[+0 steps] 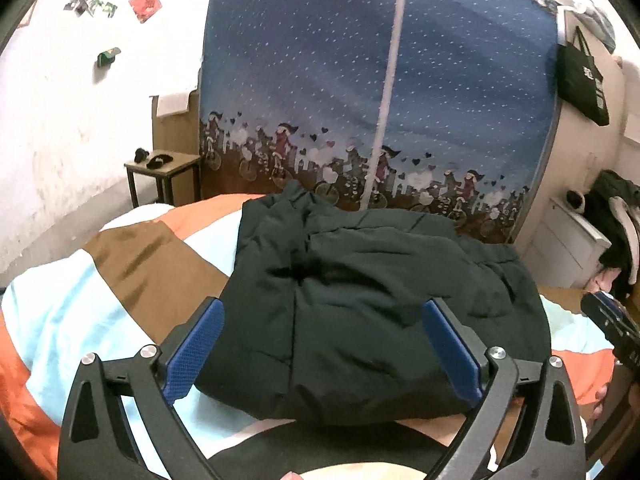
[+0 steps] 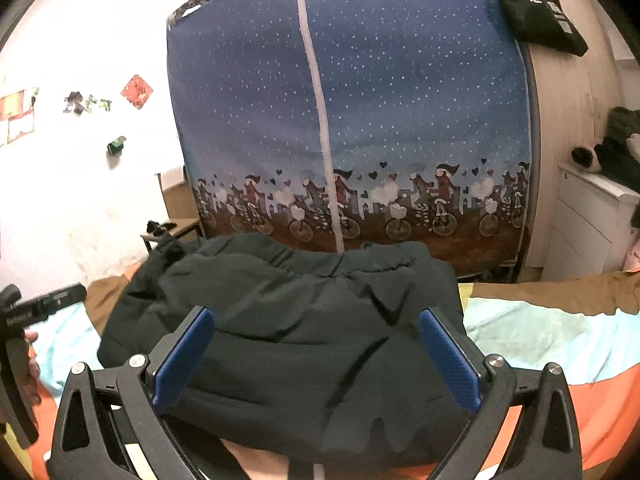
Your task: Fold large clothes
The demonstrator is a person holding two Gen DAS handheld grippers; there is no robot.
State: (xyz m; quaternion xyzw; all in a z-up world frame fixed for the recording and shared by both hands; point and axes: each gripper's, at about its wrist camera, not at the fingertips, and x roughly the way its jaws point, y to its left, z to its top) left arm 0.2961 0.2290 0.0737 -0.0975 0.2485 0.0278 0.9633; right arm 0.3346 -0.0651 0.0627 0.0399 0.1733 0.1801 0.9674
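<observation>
Home bedroom — striped bedcover (image 1: 120, 264), zip-up fabric wardrobe (image 2: 360, 120), white drawers (image 2: 588, 224).

Ahead I log a fabric wardrobe (image 2: 352, 120), blue with white dots, a cyclist-and-heart print along its base and a white zip strip down the middle. A black tote bag (image 2: 540, 12) hangs at its upper right. To the left — a small side table (image 1: 164, 168) against the white wall, a red square paper (image 2: 137, 91) above. To the right — white drawers (image 2: 588, 220).
</observation>
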